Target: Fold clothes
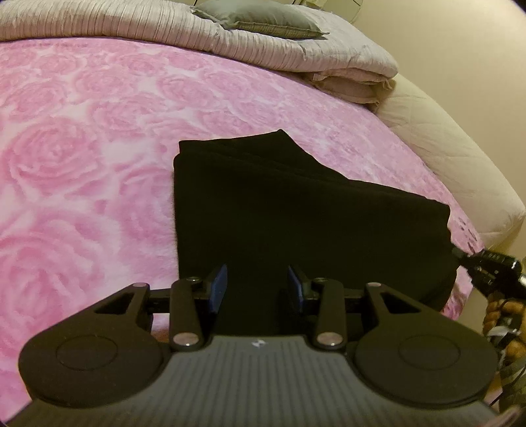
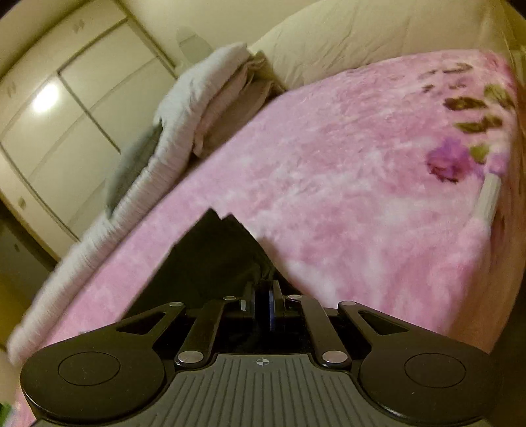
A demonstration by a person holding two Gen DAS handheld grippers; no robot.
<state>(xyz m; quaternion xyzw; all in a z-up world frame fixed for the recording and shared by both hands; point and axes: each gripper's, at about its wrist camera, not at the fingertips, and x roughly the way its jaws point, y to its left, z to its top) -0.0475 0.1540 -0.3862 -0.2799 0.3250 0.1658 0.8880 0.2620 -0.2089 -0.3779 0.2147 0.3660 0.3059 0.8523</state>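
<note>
A black garment (image 1: 296, 213) lies folded into a thick block on the pink rose-patterned blanket (image 1: 82, 147). My left gripper (image 1: 257, 279) hangs over its near edge with the jaws open; the blue pads (image 1: 219, 285) stand well apart and only black cloth shows in the gap. My right gripper (image 2: 263, 295) is nearly shut, and the garment (image 2: 213, 259) gathers in small wrinkles into the narrow slit between its pads. In the left wrist view the right gripper (image 1: 460, 254) meets the garment's right corner, with a hand behind it.
A folded pale quilt (image 1: 230, 36) with a grey cushion (image 1: 263, 18) lies along the far side of the bed. The cream mattress edge (image 1: 443, 147) runs down the right side. Pale wardrobe doors (image 2: 65, 115) stand behind the bed.
</note>
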